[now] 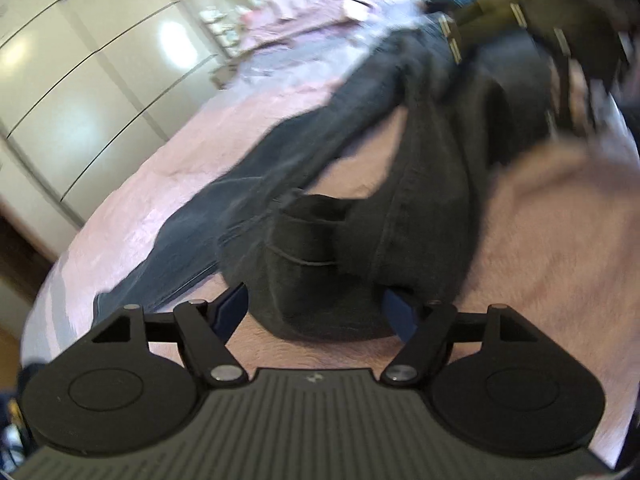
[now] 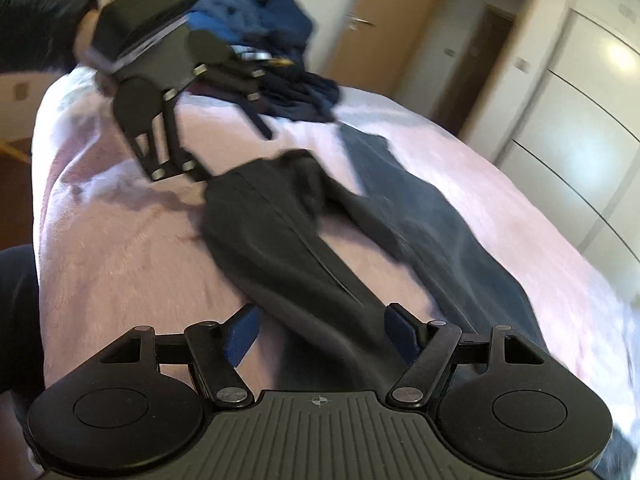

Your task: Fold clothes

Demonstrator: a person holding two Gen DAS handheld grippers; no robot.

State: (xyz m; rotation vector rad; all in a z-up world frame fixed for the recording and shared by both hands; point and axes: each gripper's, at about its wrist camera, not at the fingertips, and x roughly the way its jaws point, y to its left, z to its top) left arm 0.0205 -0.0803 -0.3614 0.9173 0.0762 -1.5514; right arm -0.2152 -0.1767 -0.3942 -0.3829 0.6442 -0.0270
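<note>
Dark trousers lie spread on a pink bed cover, one leg running off to the lower left. My left gripper stands open, with the bunched end of the other leg lying between its blue pads and no pinch visible. In the right wrist view the same trousers stretch away from my right gripper, which is open with the dark cloth passing between its fingers. At the far end of that leg my left gripper has its fingers spread, the lower one at the cloth's edge.
A pile of blue clothes sits on the bed behind the left gripper. White wardrobe doors line one side, and a wooden door stands beyond the bed. A dark sleeve reaches in from the upper left.
</note>
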